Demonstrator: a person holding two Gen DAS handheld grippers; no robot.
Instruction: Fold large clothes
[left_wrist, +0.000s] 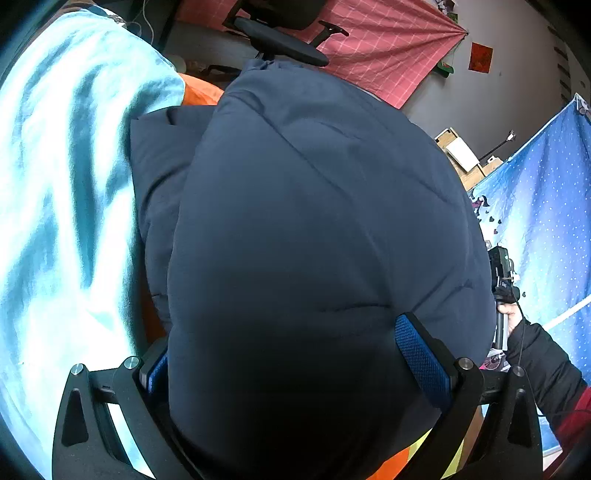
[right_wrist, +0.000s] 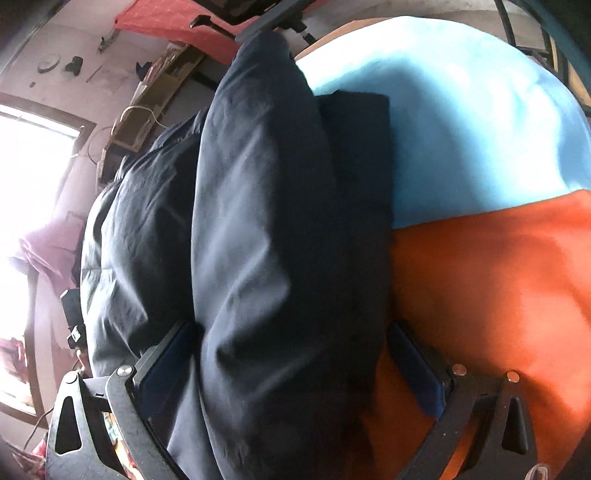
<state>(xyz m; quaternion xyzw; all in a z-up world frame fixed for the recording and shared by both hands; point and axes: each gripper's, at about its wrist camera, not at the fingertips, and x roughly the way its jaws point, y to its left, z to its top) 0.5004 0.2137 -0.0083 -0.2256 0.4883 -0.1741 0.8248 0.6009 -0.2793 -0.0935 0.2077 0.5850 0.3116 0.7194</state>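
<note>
Left wrist view. The left gripper (left_wrist: 295, 373) is clamped on a thick fold of a navy padded jacket (left_wrist: 314, 221); the blue-padded fingers (left_wrist: 421, 358) sit on either side of the bulk, pressed into it. The jacket fills the centre of the view and runs from 6 o'clock up to 12 o'clock. A light blue blanket (left_wrist: 62, 184) lies at 9 o'clock, with an orange cloth (left_wrist: 199, 92) showing at 11 o'clock between blanket and jacket. An office chair (left_wrist: 280, 40) stands at 12 o'clock. At 4 o'clock a person's hand (left_wrist: 511, 319) in a black sleeve (left_wrist: 546, 365) holds the handle of the other gripper unit.

Right wrist view. The right gripper (right_wrist: 291, 369) is likewise clenched on a fold of the navy padded jacket (right_wrist: 266, 221), which rises from 6 o'clock to 12 o'clock. The orange cloth (right_wrist: 491, 288) lies at 3 to 5 o'clock, and the light blue blanket (right_wrist: 461, 122) at 1 to 2 o'clock; the jacket rests over both. A bright window (right_wrist: 33, 177) is at 9 o'clock.

Handling assessment. The jacket appears soft, lofty and compressible, probably light for its volume. The smooth shell is likely slippery, and trapped air may make folds spring back. Hold should be taken at a doubled edge or seam, gathering enough thickness for the pads to bite, with both grips level to keep the fold line straight.
</note>
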